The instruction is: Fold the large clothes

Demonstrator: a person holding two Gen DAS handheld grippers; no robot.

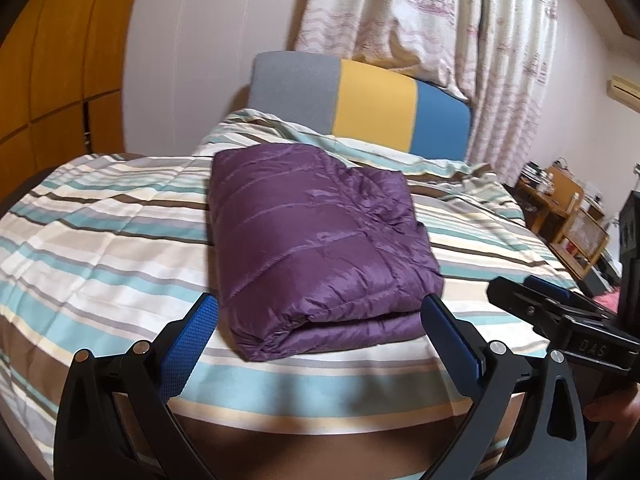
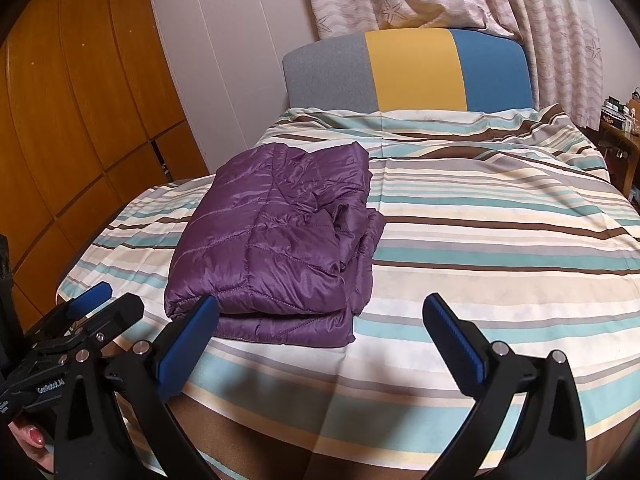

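A purple quilted puffer jacket (image 1: 316,240) lies folded into a compact rectangle on the striped bed; it also shows in the right wrist view (image 2: 276,244). My left gripper (image 1: 320,312) is open and empty, its blue-padded fingers on either side of the jacket's near folded edge, just short of it. My right gripper (image 2: 320,312) is open and empty, held over the bed to the right of the jacket, its left finger in front of the jacket's near edge. Each gripper shows at the edge of the other's view: the right one (image 1: 548,300), the left one (image 2: 92,304).
The striped duvet (image 2: 500,240) covers the bed. A grey, yellow and blue headboard (image 2: 412,72) stands at the far end under patterned curtains (image 1: 420,12). Wooden wardrobe doors (image 2: 72,120) are on the left. A cluttered wooden shelf (image 1: 568,208) stands on the right.
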